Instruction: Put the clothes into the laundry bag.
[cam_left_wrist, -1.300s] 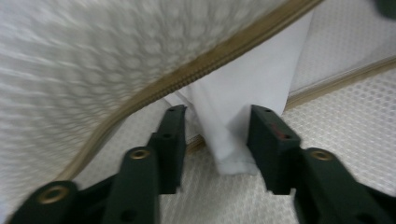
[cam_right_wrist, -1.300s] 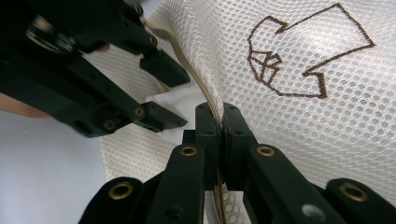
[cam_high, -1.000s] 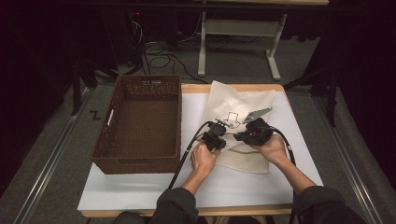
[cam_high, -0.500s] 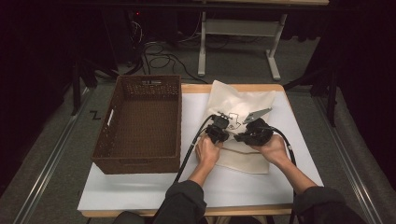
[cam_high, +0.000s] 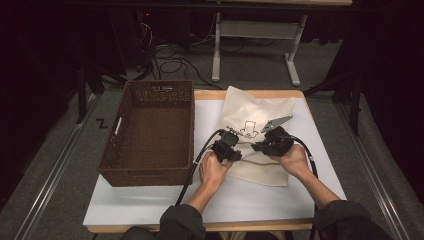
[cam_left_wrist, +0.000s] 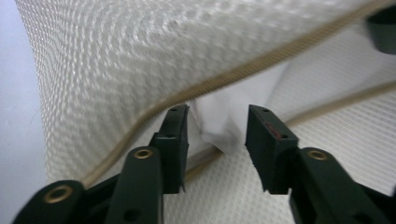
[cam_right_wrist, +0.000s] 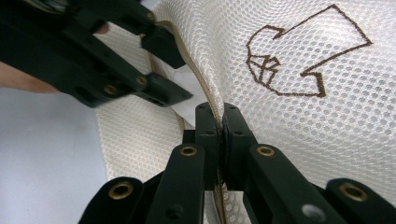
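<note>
Mesh bag (cam_high: 257, 132) lies at the table's (cam_high: 150, 202) far right. Right gripper (cam_right_wrist: 218, 122) pinches its zipper edge, lifting it; left gripper (cam_left_wrist: 217, 135), jaws just opening, straddles white cloth (cam_left_wrist: 224, 121) inside the mouth. Next: grasp it without snagging mesh.

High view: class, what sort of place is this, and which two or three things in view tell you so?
Probably a lab or recording workspace, not a home. A white table stands alone on grey carpet in a dark room, cables trail across the floor behind it, and a person works a mesh bag with cabled tongs, the left tongs among them.
</note>
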